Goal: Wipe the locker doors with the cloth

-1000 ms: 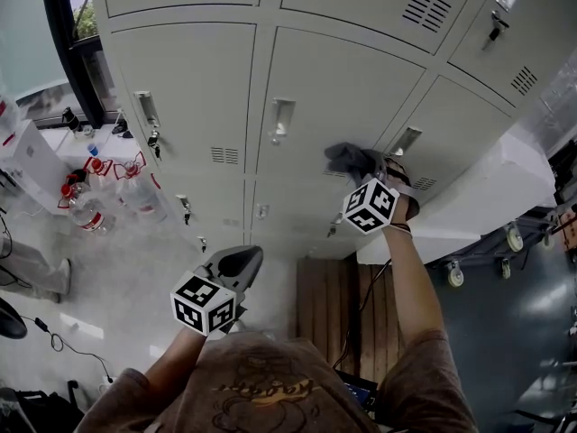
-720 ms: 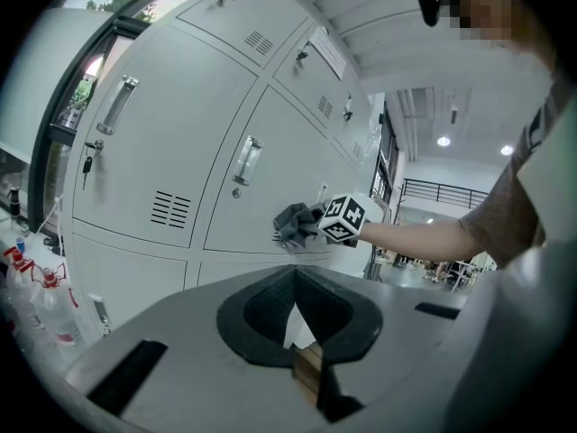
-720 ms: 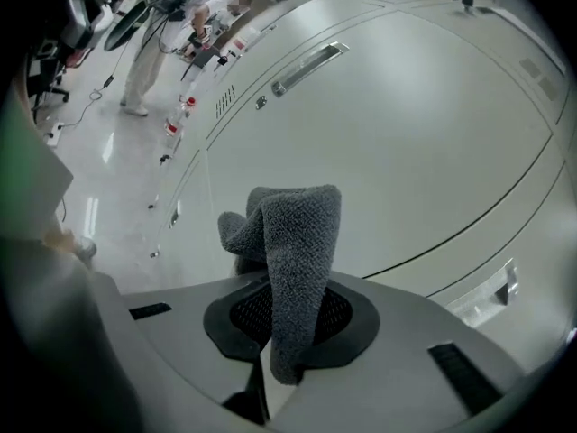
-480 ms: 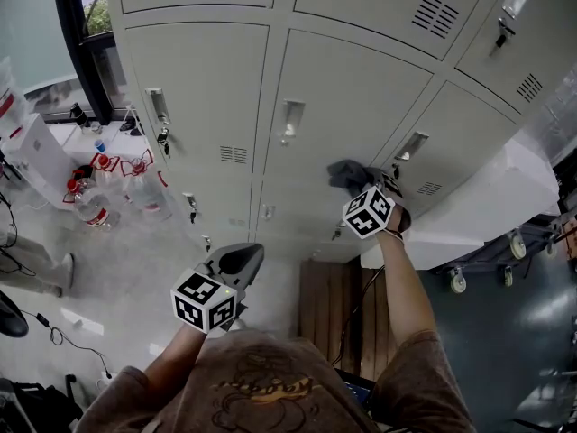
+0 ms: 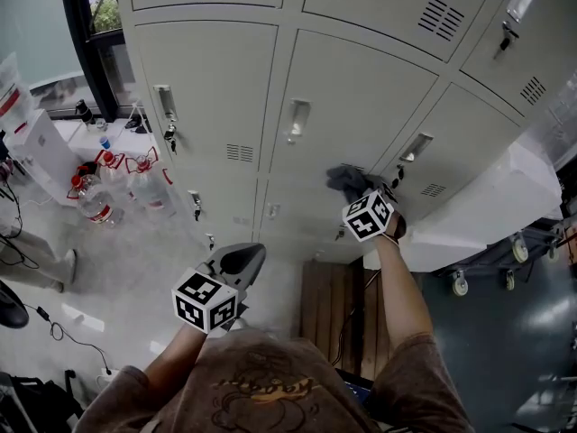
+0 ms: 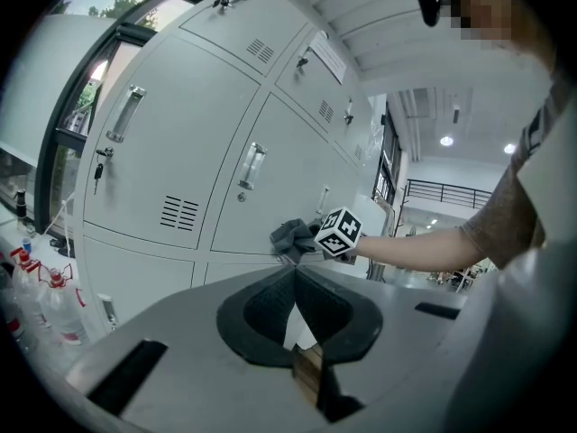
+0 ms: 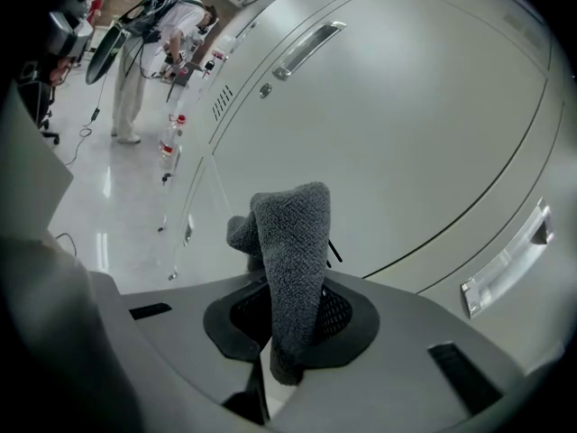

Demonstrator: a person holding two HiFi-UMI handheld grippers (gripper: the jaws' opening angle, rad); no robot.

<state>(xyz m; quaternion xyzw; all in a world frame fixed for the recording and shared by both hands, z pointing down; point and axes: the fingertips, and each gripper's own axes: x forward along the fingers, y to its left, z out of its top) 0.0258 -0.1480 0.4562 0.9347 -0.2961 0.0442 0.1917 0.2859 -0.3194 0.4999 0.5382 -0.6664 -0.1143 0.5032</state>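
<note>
While my R gripper (image 7: 288, 318) pinches the grey cloth (image 7: 290, 242) at lower edge of the mid locker door (image 5: 352, 106), L gripper (image 6: 293, 300) hangs pressed together, empty. Wiping prob. under way; most doors left, I judge.

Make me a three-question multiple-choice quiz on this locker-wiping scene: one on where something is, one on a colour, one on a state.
1. Where is the cloth?
A. on the floor
B. between the right gripper's jaws
C. hung on a locker handle

2. What colour is the cloth?
A. dark grey
B. red
C. white

3. How do the left gripper's jaws stand?
A. wide apart
B. shut on a bottle
C. together, empty

B: the right gripper view shows it clamped there.
A: it is dark grey against the pale locker door.
C: the left gripper view shows them meeting, nothing between.
</note>
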